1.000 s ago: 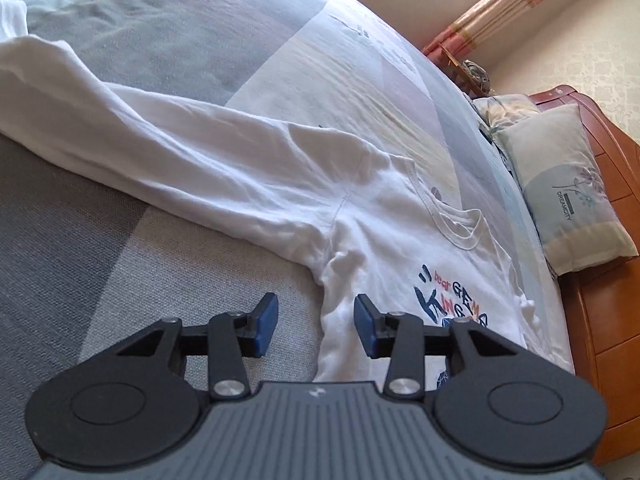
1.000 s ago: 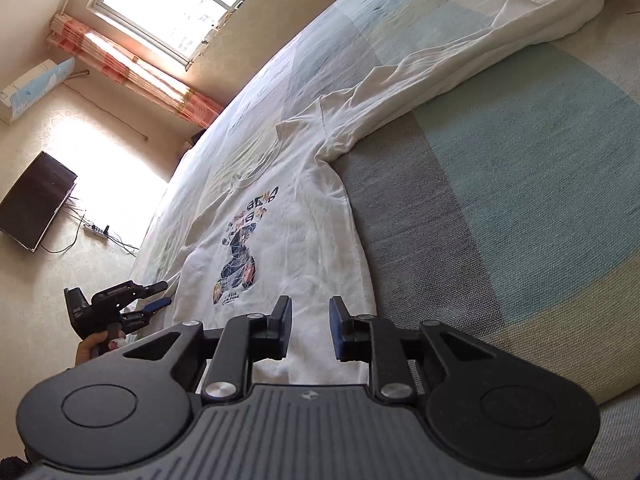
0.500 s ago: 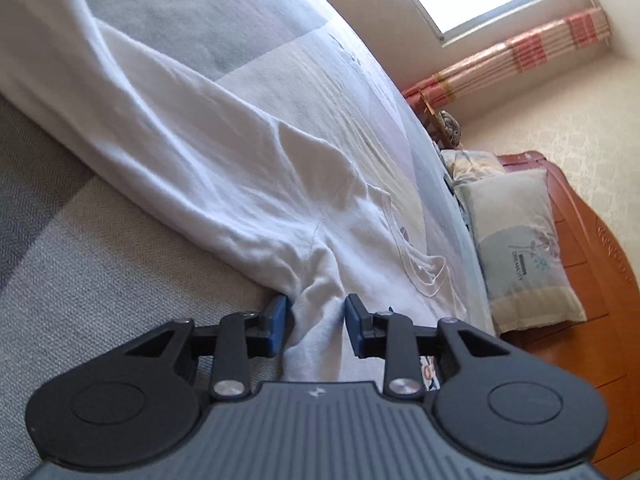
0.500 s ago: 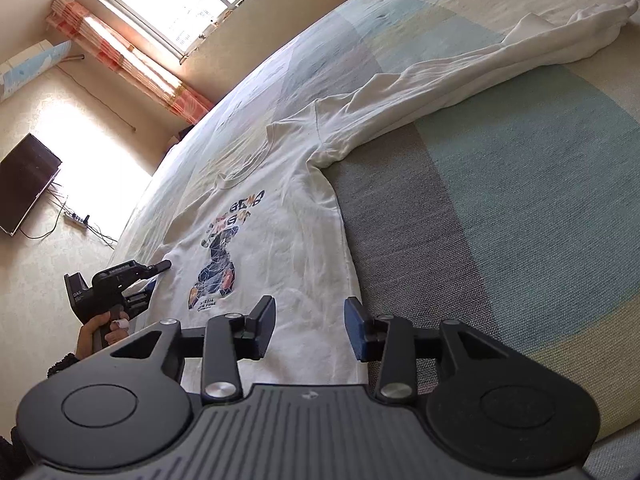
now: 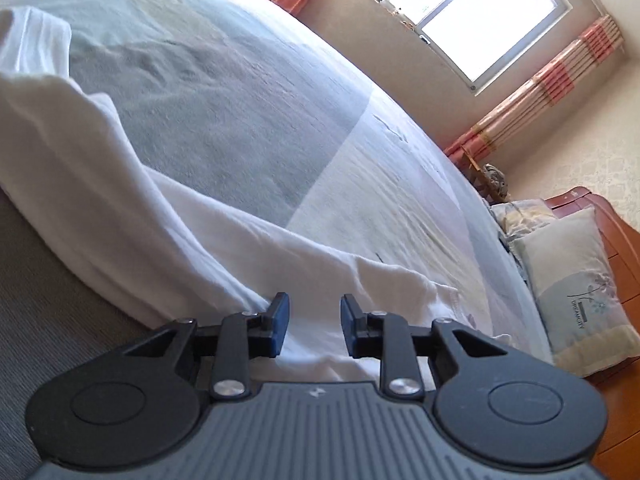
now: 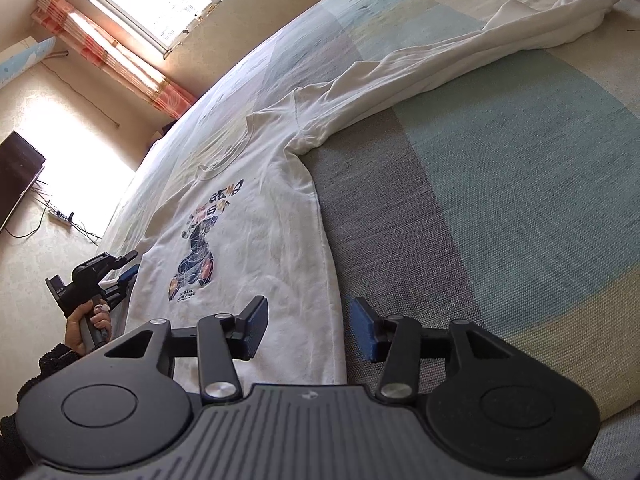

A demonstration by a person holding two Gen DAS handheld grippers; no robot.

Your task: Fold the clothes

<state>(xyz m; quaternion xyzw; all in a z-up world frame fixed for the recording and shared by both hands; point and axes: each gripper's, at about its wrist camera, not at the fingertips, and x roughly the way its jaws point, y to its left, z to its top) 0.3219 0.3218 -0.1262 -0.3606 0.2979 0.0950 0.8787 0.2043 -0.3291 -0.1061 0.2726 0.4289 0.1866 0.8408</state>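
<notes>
1. Now the left gripper (image 5: 311,326) is seen with its jaws parted wider than half a second ago, white cloth lying between them unclamped; the right gripper (image 6: 308,330) has also been spread further, straddling the shirt's side hem.
2. One white long-sleeved shirt (image 6: 256,232) is spread flat near the bed's (image 6: 500,200) side edge, print upward, one sleeve stretched out.
3. Farther off, two pillows (image 5: 576,284) are counted at the headboard, beside one window (image 5: 476,12).
</notes>
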